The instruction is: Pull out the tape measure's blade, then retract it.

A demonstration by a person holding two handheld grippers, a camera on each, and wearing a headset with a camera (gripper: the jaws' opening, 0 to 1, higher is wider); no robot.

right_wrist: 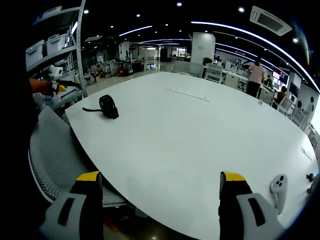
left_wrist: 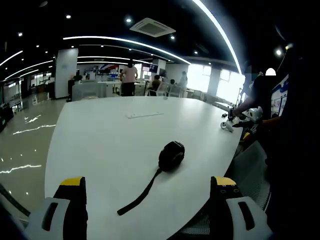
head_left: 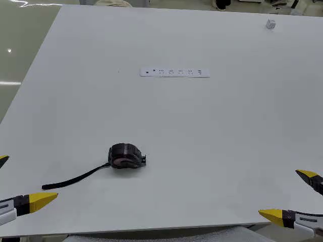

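While the tape measure (head_left: 125,156) lies on the surface (head_left: 212,126), left gripper (head_left: 28,177) and right gripper (head_left: 278,192) hover clear of it. Both sets of jaws are spread, empty.

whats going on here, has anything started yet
A person holds a two-jaw gripper in each hand at the near edge of a white table. The left gripper and right gripper are both open and hold nothing. The tape measure lies untouched on the table, its black strap trailing toward the left gripper; the blade is not pulled out yet.
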